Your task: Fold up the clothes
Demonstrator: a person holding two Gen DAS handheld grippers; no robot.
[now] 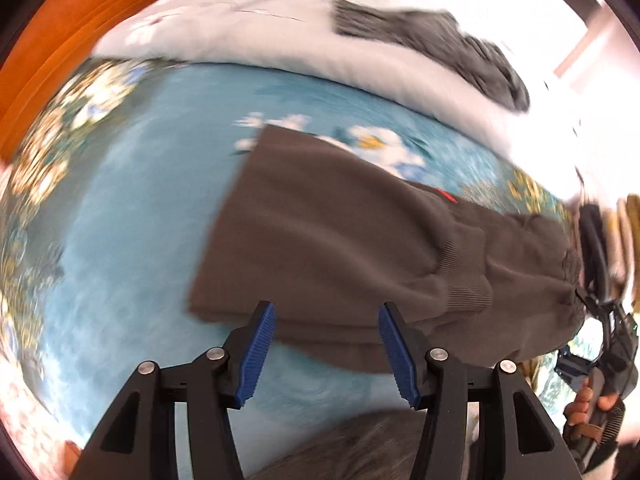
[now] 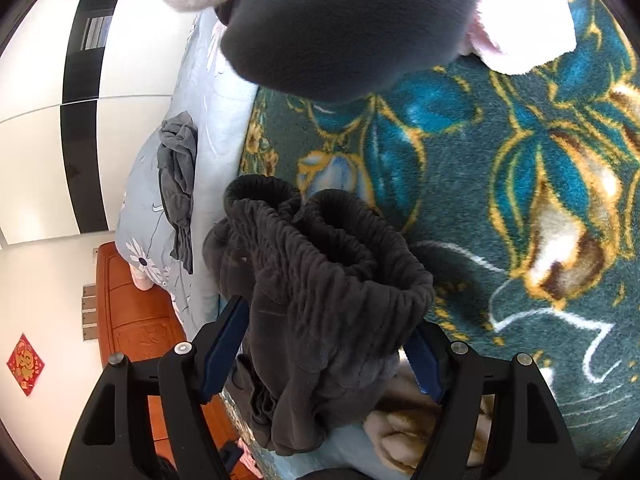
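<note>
Dark grey trousers (image 1: 332, 240) lie folded on a blue floral blanket (image 1: 140, 220), legs to the left and elastic waistband to the right. My left gripper (image 1: 328, 344) hovers open just short of their near edge, nothing between its blue pads. In the left wrist view my right gripper (image 1: 612, 320) sits at the waistband end, held by a hand (image 1: 584, 400). From the right wrist view the bunched waistband (image 2: 320, 264) fills the gap between the wide-spread fingers of the right gripper (image 2: 328, 320), which stand open.
A grey garment (image 1: 432, 40) (image 2: 178, 184) lies on a pale duvet (image 1: 240, 32) at the back. An orange wooden headboard (image 1: 60, 40) borders the bed. A dark blue-grey garment (image 2: 340, 28) and a pinkish cloth (image 2: 520, 28) lie beyond the waistband.
</note>
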